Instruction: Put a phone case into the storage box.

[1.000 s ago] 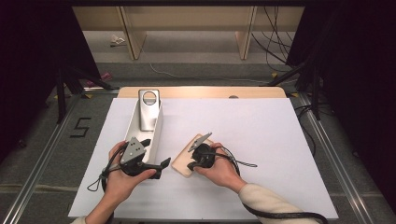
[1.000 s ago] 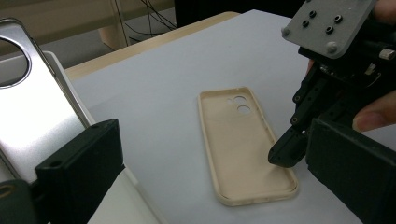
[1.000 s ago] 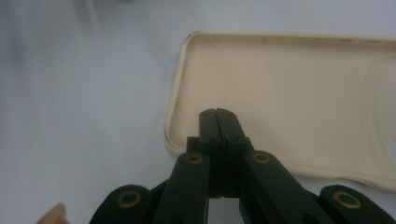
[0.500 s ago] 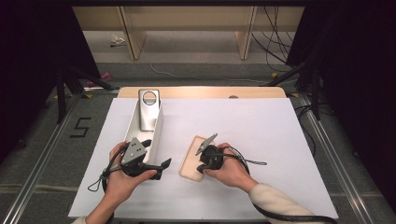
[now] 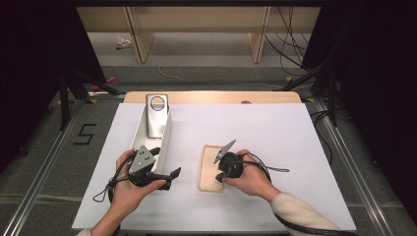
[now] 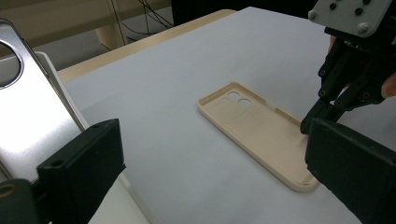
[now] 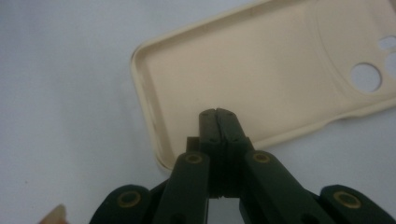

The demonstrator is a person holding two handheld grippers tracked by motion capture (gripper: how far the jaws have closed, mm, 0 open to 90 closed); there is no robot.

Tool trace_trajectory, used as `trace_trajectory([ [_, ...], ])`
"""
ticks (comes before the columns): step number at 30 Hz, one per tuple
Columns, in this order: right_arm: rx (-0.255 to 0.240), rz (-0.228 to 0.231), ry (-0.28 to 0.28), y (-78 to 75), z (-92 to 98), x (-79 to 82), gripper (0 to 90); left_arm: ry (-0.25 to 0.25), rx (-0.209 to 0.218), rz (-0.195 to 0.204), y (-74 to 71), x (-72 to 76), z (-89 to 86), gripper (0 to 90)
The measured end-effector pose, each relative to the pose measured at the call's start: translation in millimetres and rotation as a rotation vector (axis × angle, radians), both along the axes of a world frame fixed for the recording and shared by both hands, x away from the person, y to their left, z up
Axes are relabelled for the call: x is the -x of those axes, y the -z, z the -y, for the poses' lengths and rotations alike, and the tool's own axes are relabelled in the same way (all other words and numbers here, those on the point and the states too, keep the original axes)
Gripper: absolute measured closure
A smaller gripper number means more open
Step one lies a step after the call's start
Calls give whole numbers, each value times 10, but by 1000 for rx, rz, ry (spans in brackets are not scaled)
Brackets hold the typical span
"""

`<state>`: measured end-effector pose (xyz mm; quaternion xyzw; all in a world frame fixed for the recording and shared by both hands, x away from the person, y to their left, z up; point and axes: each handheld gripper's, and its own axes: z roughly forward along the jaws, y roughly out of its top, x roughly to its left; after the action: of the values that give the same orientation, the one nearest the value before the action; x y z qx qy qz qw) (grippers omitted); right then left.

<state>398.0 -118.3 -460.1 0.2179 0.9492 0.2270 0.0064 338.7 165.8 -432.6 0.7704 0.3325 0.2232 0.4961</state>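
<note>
Left gripper (image 5: 167, 178) held level, jaws wide apart; right gripper (image 5: 220, 175) angled down, jaws pressed together, seemingly with nothing between them

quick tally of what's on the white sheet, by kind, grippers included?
Phone case, beige: 1
Phone, silver: 1
White tray holding the phone: 1
Grippers: 2, left gripper with jaws open, right gripper with jaws shut over the case's rim
Total: 5
</note>
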Motion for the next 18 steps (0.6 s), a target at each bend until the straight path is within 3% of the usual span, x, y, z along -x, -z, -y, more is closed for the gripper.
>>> trace_trajectory([
  [10, -6, -3, 11, 2, 47, -11, 894, 5, -10, -4, 9, 8, 3, 44],
  [14, -21, 10, 3, -39, 57, 5, 818, 10, -17, 1, 10, 14, 7, 47],
  [18, -17, 64, -28, -107, 68, 34, 673, 10, -20, 2, 9, 19, 1, 46],
])
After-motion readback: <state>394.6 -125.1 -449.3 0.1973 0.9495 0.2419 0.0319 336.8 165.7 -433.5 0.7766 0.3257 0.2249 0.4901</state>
